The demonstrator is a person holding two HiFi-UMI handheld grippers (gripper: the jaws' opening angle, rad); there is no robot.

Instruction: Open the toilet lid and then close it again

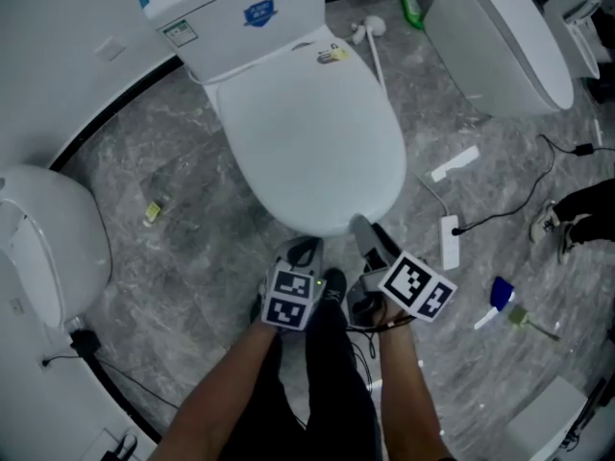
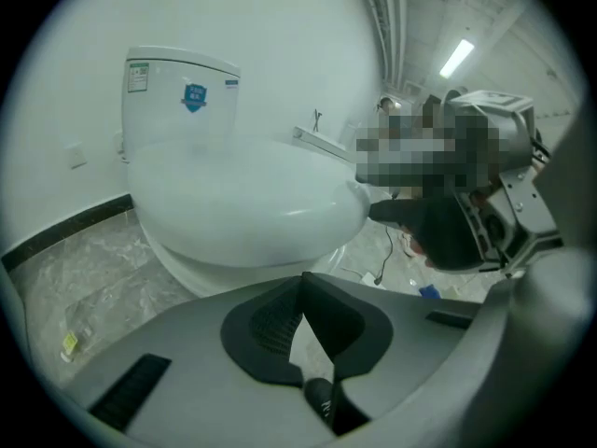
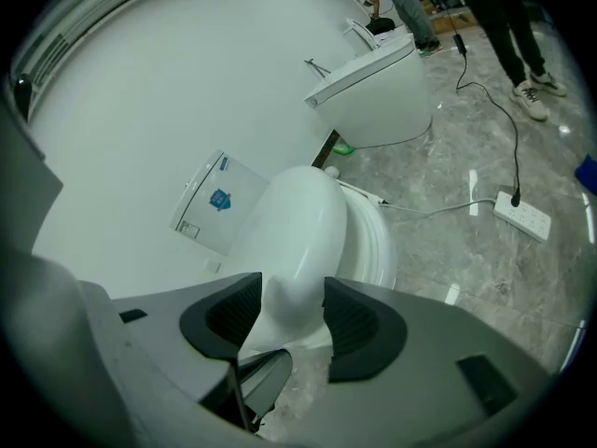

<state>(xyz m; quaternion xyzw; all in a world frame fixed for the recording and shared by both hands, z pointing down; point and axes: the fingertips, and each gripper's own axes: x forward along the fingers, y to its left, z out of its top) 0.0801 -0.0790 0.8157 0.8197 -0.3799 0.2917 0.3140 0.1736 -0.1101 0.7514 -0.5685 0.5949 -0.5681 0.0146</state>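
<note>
On the middle of three toilets, the toilet lid lies low, its near edge clamped by the right gripper. Just left, the left gripper, one of two, hangs empty with jaws together.

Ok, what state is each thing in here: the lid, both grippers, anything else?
toilet lid: down or barely raised, front edge gripped.
right gripper: shut on the toilet lid's front edge.
left gripper: shut, nothing held.
power strip: lying on the floor, one black cable plugged in.
</note>
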